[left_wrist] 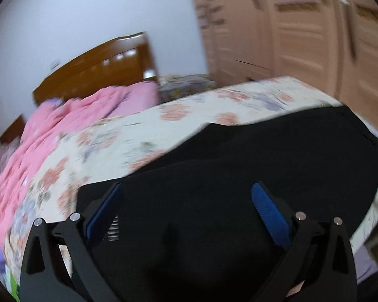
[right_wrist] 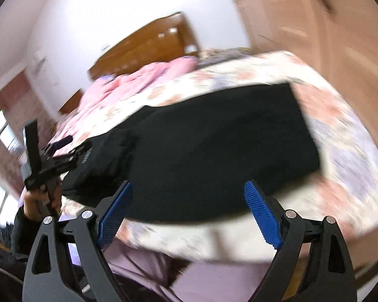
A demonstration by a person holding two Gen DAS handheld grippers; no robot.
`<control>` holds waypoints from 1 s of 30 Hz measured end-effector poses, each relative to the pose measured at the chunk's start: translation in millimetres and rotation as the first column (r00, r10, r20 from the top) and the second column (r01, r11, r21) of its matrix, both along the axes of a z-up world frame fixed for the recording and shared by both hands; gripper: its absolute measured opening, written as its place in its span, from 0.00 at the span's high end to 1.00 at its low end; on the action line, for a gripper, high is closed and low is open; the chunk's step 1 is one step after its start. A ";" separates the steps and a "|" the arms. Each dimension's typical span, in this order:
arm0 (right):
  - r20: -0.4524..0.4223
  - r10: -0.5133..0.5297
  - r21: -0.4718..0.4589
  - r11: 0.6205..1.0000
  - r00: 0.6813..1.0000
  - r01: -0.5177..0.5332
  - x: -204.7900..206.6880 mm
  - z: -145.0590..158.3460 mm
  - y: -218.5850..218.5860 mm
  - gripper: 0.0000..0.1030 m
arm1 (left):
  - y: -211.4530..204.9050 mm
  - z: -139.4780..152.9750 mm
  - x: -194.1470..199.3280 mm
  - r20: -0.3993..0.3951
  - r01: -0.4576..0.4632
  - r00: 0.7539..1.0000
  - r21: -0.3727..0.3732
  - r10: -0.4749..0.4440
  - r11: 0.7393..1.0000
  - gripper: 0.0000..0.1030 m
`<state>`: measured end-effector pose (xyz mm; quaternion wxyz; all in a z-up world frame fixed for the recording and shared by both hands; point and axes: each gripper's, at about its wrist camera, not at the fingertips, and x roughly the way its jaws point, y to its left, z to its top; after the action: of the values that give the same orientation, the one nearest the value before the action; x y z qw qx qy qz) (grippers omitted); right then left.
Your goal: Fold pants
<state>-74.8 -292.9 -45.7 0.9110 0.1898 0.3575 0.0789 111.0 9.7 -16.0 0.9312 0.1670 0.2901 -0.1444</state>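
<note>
Black pants point(right_wrist: 214, 151) lie folded on floral bedspread point(right_wrist: 340, 130); pink quilt point(left_wrist: 50, 130) and headboard point(left_wrist: 95, 70) behind. Left gripper point(left_wrist: 186, 196) and right gripper point(right_wrist: 189, 196) fingers apart, apparently empty; frames blurred.

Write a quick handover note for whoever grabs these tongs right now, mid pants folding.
Left tongs: open, empty, over the near part of the black pants.
Right tongs: open, empty, over the pants' near edge.
Pants: flat in a compact dark block on the floral bedspread, near the bed corner; pink quilt bunched by the headboard.
Done: they look at least partly folded; blur hides the layers.
Left: check the edges, then make any remaining fold.
</note>
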 end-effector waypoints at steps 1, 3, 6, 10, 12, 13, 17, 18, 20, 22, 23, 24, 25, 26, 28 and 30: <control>-0.025 -0.036 0.017 0.999 0.999 0.036 -2.6 -5.4 -9.9 0.16 | -8.3 -5.8 -1.2 -0.006 0.011 1.000 0.020 -0.011 1.000 0.02; -0.074 -0.064 0.060 0.996 0.995 0.069 -2.5 -16.8 -24.4 0.16 | -23.7 -25.4 1.8 -0.062 0.029 0.998 0.065 -0.025 0.997 0.02; -0.125 -0.073 0.123 0.988 0.989 0.089 5.5 -31.6 -37.1 0.16 | -27.4 -53.2 11.8 -0.151 0.029 0.988 0.096 -0.015 0.995 0.01; -0.164 -0.068 0.144 0.985 0.984 0.092 24.6 -41.7 -43.8 0.16 | -7.1 -60.7 22.1 -0.229 0.002 0.973 -0.053 -0.014 0.999 0.01; -0.182 -0.069 0.149 0.984 0.981 0.097 34.1 -45.2 -46.8 0.16 | -5.3 -62.1 25.3 -0.247 0.005 0.969 -0.065 -0.021 0.998 0.01; -0.200 -0.073 0.146 0.984 0.977 0.104 39.5 -47.8 -48.3 0.16 | -6.6 -62.7 24.2 -0.244 0.008 0.970 -0.056 -0.021 0.998 0.01; -0.232 -0.082 0.135 0.984 0.969 0.116 50.6 -50.6 -51.1 0.15 | -7.2 -64.2 22.5 -0.236 0.006 0.972 -0.054 -0.019 0.999 0.01; -0.237 -0.077 0.134 0.985 0.969 0.111 53.1 -49.9 -49.1 0.14 | -8.1 -65.5 23.4 -0.235 0.006 0.972 -0.059 -0.020 0.998 0.01; -0.236 -0.057 0.156 0.983 0.970 0.096 57.2 -50.6 -48.5 0.13 | -7.7 -66.2 24.3 -0.233 0.006 0.972 -0.064 -0.021 0.998 0.01; -0.236 -0.065 0.204 0.972 0.970 0.115 58.5 -52.1 -54.3 0.17 | -7.8 -66.3 24.9 -0.233 0.008 0.972 -0.063 -0.022 0.998 0.01; -0.236 -0.076 0.234 0.963 0.969 0.132 57.5 -54.1 -59.3 0.19 | -8.2 -66.1 24.7 -0.233 0.008 0.972 -0.062 -0.022 0.998 0.01; -0.234 -0.086 0.249 0.957 0.968 0.145 56.4 -55.4 -63.1 0.23 | -8.2 -66.1 24.8 -0.235 0.009 0.972 -0.060 -0.023 0.998 0.01; -0.234 -0.085 0.248 0.958 0.969 0.144 56.5 -55.8 -64.1 0.24 | -8.4 -65.9 25.1 -0.238 0.009 0.971 -0.058 -0.023 0.998 0.01; -0.236 -0.078 0.235 0.962 0.969 0.135 57.6 -55.0 -62.8 0.24 | -8.9 -65.1 25.0 -0.240 0.009 0.970 -0.055 -0.022 0.998 0.01; -0.243 -0.100 0.199 0.968 0.965 0.150 58.4 -53.6 -61.3 0.37 | -12.9 -59.6 24.6 -0.251 0.007 0.968 -0.022 -0.012 1.000 0.01; -0.238 -0.140 0.173 0.968 0.961 0.184 55.9 -55.3 -64.7 0.55 | -23.3 -45.0 20.0 -0.232 0.025 0.973 0.020 -0.020 0.999 0.03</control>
<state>-18.9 -357.6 -101.0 0.8454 0.3140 0.4319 0.0164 131.1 -13.6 -61.0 0.8874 0.1626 0.3964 -0.1701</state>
